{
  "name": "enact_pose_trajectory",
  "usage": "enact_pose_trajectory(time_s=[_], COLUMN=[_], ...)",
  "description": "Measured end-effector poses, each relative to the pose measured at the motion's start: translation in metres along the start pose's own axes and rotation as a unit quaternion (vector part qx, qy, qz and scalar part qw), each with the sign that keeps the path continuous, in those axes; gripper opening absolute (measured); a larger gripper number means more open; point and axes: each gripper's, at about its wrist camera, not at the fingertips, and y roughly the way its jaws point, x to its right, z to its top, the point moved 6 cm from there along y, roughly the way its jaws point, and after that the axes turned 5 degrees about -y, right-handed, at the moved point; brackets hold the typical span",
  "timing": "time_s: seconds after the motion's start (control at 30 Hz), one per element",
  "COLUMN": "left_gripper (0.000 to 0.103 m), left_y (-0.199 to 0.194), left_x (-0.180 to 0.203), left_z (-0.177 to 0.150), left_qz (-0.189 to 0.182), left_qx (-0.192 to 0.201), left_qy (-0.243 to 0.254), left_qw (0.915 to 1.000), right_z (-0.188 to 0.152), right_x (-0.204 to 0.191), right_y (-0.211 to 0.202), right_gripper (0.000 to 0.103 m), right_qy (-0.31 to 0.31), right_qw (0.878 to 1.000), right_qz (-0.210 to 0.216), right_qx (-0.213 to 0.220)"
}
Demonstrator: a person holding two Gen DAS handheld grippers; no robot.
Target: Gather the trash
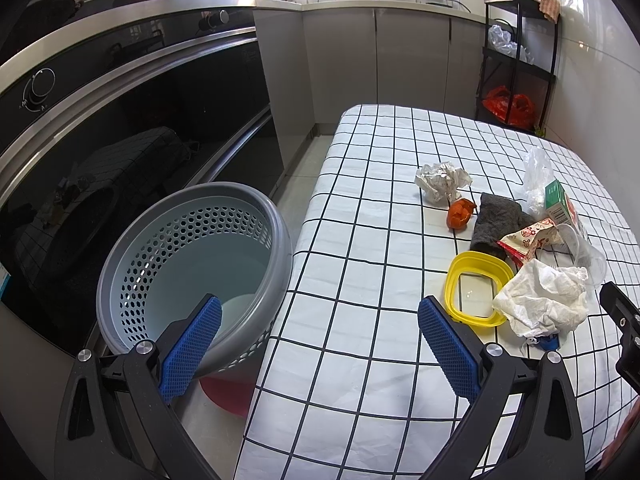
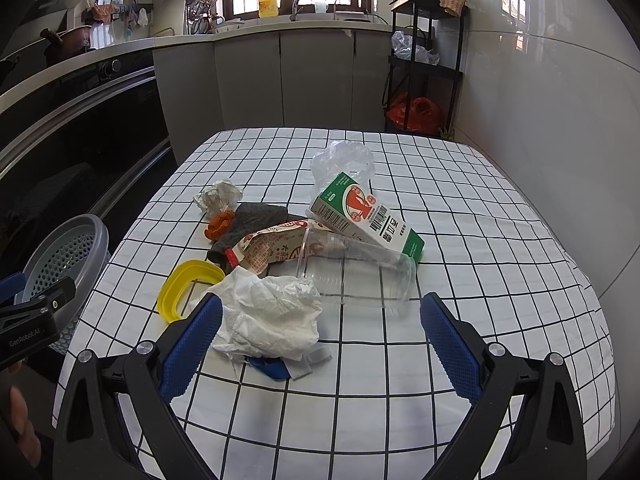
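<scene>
Barely begun, by the look of it: inside the bin (image 1: 192, 264) only a pale floor visible, no trash discernible, though the left gripper (image 1: 320, 344) hides part of it. Both grippers spread wide and empty, nothing between the blue pads. Left gripper poised over the table (image 1: 360, 240) edge, bin just ahead and to its left, down on the floor beside the table; trash heap ahead and to its right. Right gripper (image 2: 320, 336) aimed straight at the heap: tissue (image 2: 272, 316) immediately ahead, close to its left pad; clear cup (image 2: 356, 276) lying on its side just beyond; carton (image 2: 368, 220) farther ahead, resting over the cup; plastic bag (image 2: 344, 160) beyond that. Ahead-left of the right gripper: yellow lid (image 2: 176, 292), wrapper (image 2: 268, 248), grey cloth (image 2: 248, 224), orange peel (image 2: 218, 224), and a paper ball (image 2: 218, 196) farthest out. A blue-and-white scrap (image 2: 280, 366) tucked under the tissue's near edge. Everything still on the table, so the whole collection apparently left to do. Tissue likely the first pick, being nearest the right gripper.
</scene>
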Motion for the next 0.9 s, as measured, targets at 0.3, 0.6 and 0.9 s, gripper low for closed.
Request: enact_pose_trajectory(time_s=[0.3,0.6,0.9], left_gripper=[0.096,0.096,0.096], left_y=[0.0,0.001,0.007], left_x=[0.0,0.001,0.013], left_z=[0.0,-0.002,-0.006], left_qz=[0.0,-0.005,-0.017], left_qx=[0.0,-0.001,-0.012], left_qy=[0.0,-0.001,0.003], left_qw=[1.0,1.0,0.9998], right_z=[-0.001,-0.006,-0.02], right_x=[-0.001,0.007,0.039], right_y=[0.001,0.003,0.002], right_gripper=[0.095,0.095,0.095], right_qy=[-0.001,-0.001,0.016], right_qw=[1.0,1.0,1.0], right_qz=[0.0,0.003,0.006], right_qx=[-0.001,-0.008,-0.013])
